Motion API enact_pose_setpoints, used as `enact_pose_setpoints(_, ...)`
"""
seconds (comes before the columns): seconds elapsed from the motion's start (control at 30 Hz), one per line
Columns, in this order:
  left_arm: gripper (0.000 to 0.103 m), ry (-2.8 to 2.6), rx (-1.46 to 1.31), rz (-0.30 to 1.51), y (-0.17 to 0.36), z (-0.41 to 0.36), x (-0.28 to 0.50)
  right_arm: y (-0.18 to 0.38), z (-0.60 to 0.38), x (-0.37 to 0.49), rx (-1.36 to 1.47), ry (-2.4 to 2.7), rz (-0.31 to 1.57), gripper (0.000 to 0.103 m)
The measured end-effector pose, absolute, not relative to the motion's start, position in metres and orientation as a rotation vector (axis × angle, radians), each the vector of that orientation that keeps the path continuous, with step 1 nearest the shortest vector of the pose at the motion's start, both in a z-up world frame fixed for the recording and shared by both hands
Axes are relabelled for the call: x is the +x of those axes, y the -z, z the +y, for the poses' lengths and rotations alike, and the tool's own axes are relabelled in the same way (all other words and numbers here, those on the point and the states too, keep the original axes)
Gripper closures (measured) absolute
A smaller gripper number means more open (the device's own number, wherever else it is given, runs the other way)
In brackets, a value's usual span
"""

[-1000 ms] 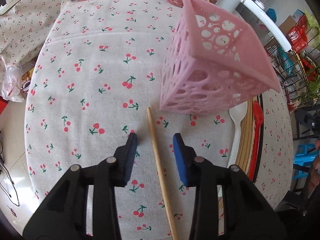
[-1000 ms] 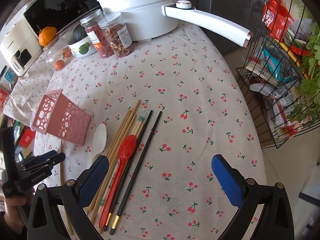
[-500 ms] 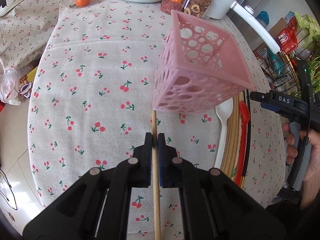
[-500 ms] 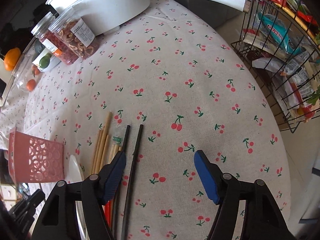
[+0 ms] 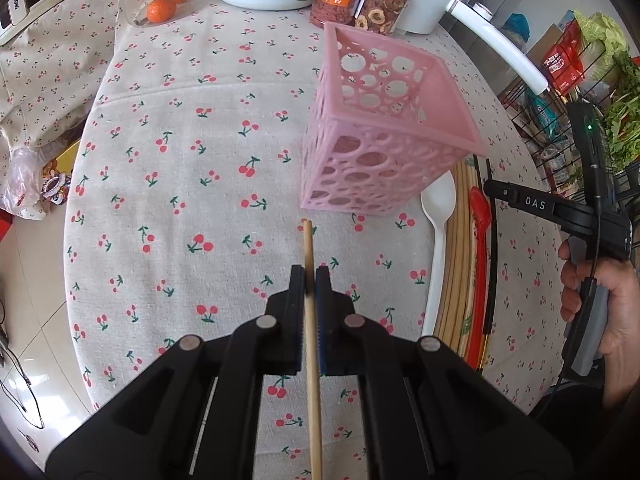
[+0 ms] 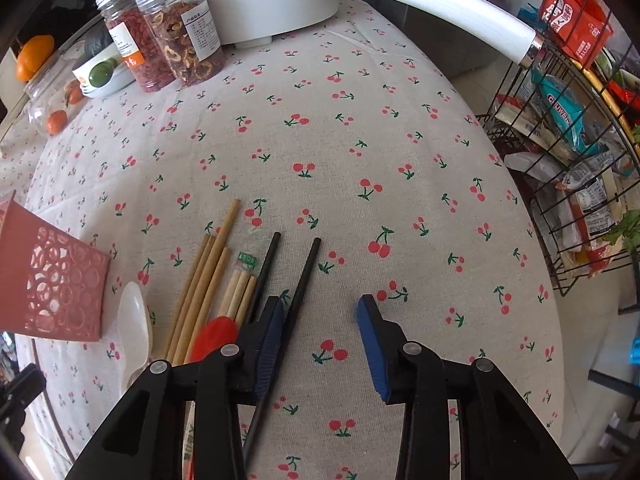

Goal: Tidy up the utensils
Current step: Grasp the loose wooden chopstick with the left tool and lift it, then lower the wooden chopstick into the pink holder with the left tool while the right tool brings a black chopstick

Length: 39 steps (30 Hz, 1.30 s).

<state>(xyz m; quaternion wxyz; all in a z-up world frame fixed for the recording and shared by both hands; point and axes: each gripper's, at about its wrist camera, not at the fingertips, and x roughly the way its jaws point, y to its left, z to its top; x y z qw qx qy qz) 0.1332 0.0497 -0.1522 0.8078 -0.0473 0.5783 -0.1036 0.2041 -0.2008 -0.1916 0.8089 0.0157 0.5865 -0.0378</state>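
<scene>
the left gripper (image 5: 310, 276) is clamped on a pale wooden chopstick (image 5: 310, 320) while the right gripper (image 6: 320, 316) is closing around a thin black chopstick (image 6: 298, 300) beside the perforated pink plastic basket (image 5: 384, 148).

Each hand-held gripper (image 5: 310, 276) (image 6: 320, 312) was a black frame with silver round rivets and blue ribbed finger pads (image 6: 370, 332), the right one lettered "DAS" in white with a green light.

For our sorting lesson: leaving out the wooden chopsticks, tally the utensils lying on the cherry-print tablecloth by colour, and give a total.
Black chopsticks: 2
Red spoon: 1
White spoon: 1
Total: 4
</scene>
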Motion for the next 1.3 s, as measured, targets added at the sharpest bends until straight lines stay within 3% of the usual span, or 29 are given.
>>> enact_pose_setpoints(0.1,0.097,0.228,-0.092,1.233,0.152,0.04,0.128,0.191,-0.202,0.195,0.039,0.038,1.255,0.092)
enact_pose_setpoints(0.27,0.097,0.242,-0.075,1.182,0.139,0.031,0.116,0.188,-0.219,0.18,0.15,-0.017,1.265,0.097)
enact_pose_setpoints(0.87,0.097,0.33,-0.037,0.864,0.041,0.021,0.077,0.06,-0.242,0.082,0.205,-0.159,0.903,0.098)
enact_pose_setpoints(1.3,0.097,0.349,-0.076,0.626,-0.04,0.02,0.076,-0.034,-0.217,0.071,0.159,-0.266,0.648,0.098)
